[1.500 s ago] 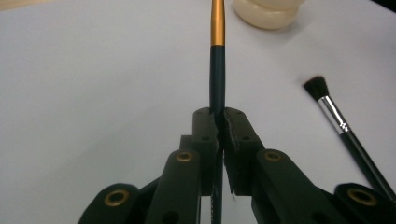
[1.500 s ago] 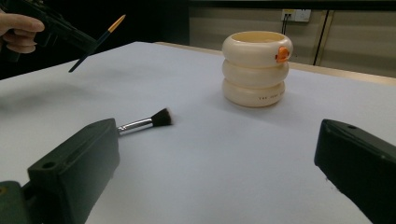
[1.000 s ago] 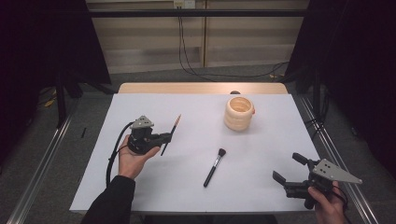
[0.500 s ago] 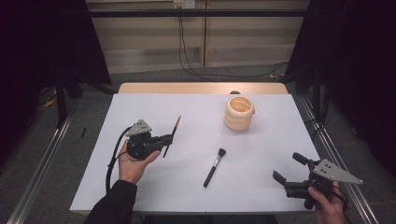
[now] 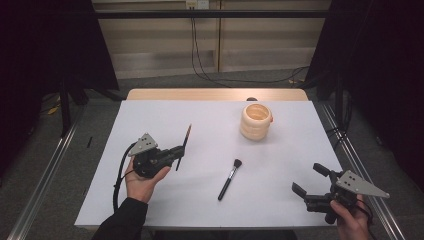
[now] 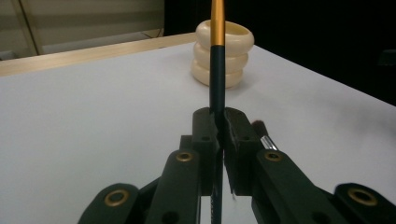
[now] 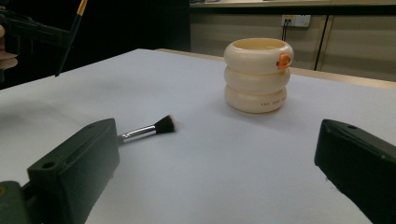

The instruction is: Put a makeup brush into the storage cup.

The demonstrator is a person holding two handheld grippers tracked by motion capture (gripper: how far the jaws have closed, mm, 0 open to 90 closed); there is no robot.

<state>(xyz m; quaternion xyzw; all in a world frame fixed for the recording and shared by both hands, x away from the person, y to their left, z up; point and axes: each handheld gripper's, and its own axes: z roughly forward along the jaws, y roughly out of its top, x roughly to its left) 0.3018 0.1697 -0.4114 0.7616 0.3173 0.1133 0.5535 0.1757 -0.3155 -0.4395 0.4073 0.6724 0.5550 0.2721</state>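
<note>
Firmly, a slim dark-handled brush with a gold ferrule (image 5: 183,147) was clamped between the closed jaws of the left gripper (image 5: 176,152), held above the left half of the white table (image 5: 280,195) and not touching it. In the left gripper view the brush (image 6: 216,60) was seen standing straight up from the pads. A short makeup brush with black bristles (image 5: 229,179) was laid flat near the table's middle, well apart from both grippers. A cream ribbed holder (image 5: 256,121) with an orange tab was stood farther back. The right gripper (image 5: 311,186) was held at the near right corner, its jaws spread wide with nothing between them.
</note>
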